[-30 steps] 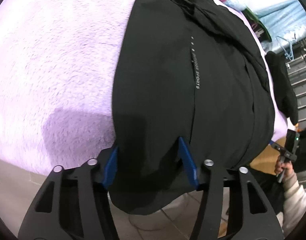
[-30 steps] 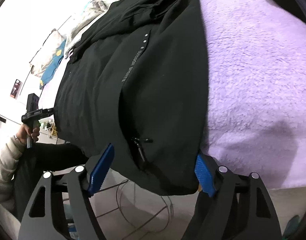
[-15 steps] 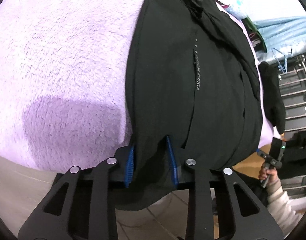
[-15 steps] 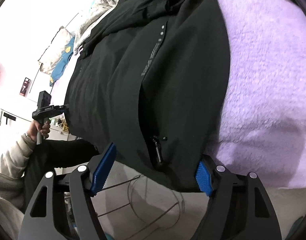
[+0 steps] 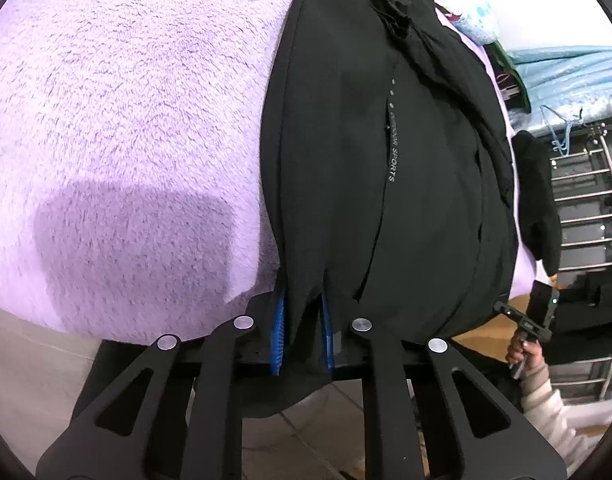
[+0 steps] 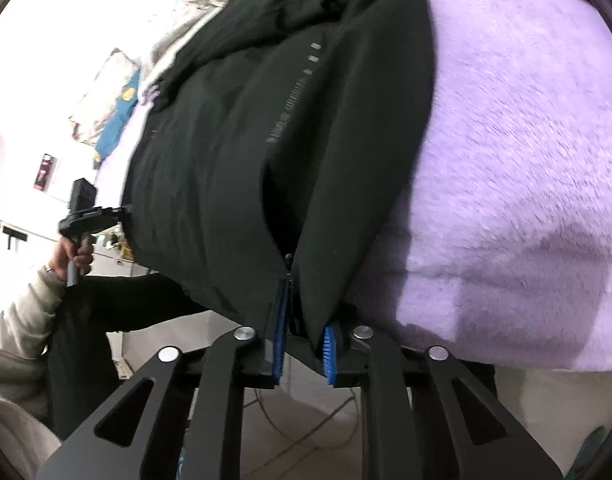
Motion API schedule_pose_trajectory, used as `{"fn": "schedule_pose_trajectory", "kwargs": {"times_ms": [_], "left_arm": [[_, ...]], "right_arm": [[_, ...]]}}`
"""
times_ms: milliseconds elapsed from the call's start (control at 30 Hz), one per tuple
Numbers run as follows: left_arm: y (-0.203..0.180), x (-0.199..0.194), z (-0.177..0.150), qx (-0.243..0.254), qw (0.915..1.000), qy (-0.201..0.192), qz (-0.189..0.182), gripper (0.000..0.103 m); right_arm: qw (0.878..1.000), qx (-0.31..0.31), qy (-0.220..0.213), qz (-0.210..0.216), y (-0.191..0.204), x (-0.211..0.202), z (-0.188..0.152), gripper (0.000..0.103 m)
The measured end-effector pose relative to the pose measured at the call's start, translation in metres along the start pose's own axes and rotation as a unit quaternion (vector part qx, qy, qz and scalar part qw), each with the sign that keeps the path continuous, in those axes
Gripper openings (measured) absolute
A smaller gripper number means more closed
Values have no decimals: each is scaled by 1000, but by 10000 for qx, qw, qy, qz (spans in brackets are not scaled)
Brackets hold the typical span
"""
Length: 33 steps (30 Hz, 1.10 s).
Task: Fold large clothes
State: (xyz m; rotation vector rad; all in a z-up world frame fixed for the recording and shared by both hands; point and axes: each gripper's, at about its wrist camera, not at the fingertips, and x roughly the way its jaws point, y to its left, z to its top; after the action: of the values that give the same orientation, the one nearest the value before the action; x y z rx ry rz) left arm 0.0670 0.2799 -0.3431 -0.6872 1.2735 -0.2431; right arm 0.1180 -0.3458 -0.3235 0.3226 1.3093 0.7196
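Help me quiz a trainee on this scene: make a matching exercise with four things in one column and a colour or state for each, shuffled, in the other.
Things:
1. jacket
2. blanket
3. left gripper
4. coat hanger

Colour or state:
A. fluffy, lilac
B. light blue, off at the side
C. black, printed with SPORTS
D. shut on the hem, its jaws having just been closing

Pairs: 1-C, 2-A, 3-D, 4-B
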Motion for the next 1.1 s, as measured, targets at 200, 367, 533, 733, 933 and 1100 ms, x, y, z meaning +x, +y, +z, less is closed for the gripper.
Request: {"fn": "schedule_pose_trajectory", "kwargs": {"times_ms": [200,367,533,733,933,1100], "left_arm": [[-1,-4,1,-81,9996,6,-271,7],[-3,-13,0,-141,9979,-78,-622,4],[-5,-29,3,-288,9913,-425,-1214,4],[-13,-42,11,-293,9841,-651,-1629,3],[-20,-49,16,-319,9802,-678,-1832,3],[-28,-63,21,-285,9763,-765,-2003,3]], "right_arm": [[9982,-249,-298,452,18,-15,5,9],[9949,-284,-548,792,21,-25,9,9],[9878,-278,-962,1194,27,-37,16,9],[9771,-354,-1404,1557,34,-54,29,9],[9743,-480,-1488,1624,42,-56,36,9],[9714,-533,-1577,1694,47,-61,40,9]]}}
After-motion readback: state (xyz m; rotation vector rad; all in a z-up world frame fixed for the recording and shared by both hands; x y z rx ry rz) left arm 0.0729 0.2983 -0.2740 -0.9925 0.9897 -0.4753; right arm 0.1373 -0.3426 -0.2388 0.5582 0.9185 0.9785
